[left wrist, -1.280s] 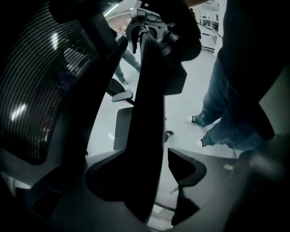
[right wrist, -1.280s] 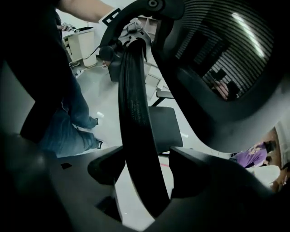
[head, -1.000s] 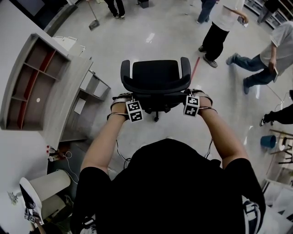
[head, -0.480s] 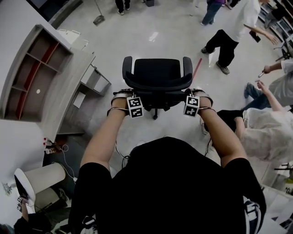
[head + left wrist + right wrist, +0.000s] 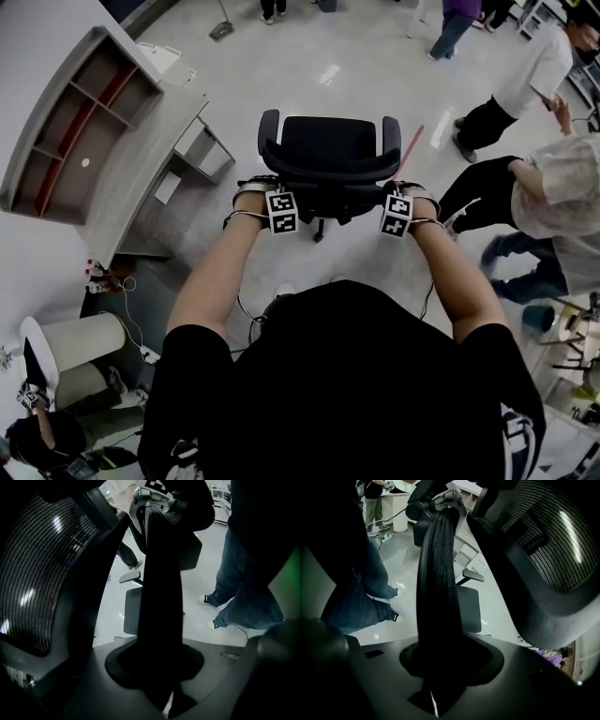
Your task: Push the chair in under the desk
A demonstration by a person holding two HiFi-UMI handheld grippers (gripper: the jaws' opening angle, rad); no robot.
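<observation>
A black office chair [image 5: 328, 150] stands on the pale floor, its back toward me, right of the grey desk [image 5: 141, 183]. My left gripper [image 5: 270, 190] is at the left end of the backrest's top rim, my right gripper [image 5: 401, 192] at the right end. In the left gripper view the black rim [image 5: 161, 597] runs up between the jaws of the left gripper [image 5: 159, 667] and fills the gap, with the mesh back [image 5: 33, 573] beside it. The right gripper [image 5: 445, 667] holds the rim [image 5: 440, 588] the same way. Both pairs of jaws are closing on it.
A grey shelf unit [image 5: 75, 131] lies left of the desk. A white bin [image 5: 75, 342] and cables sit at lower left. People [image 5: 553, 206] stand and walk close at the right. A blue bucket [image 5: 539, 317] is at the right edge and a broom [image 5: 223, 28] at the far top.
Both grippers have stayed at the backrest's rim while the view turned a little. The people at the right have moved, and one in a light top has come nearer the chair.
</observation>
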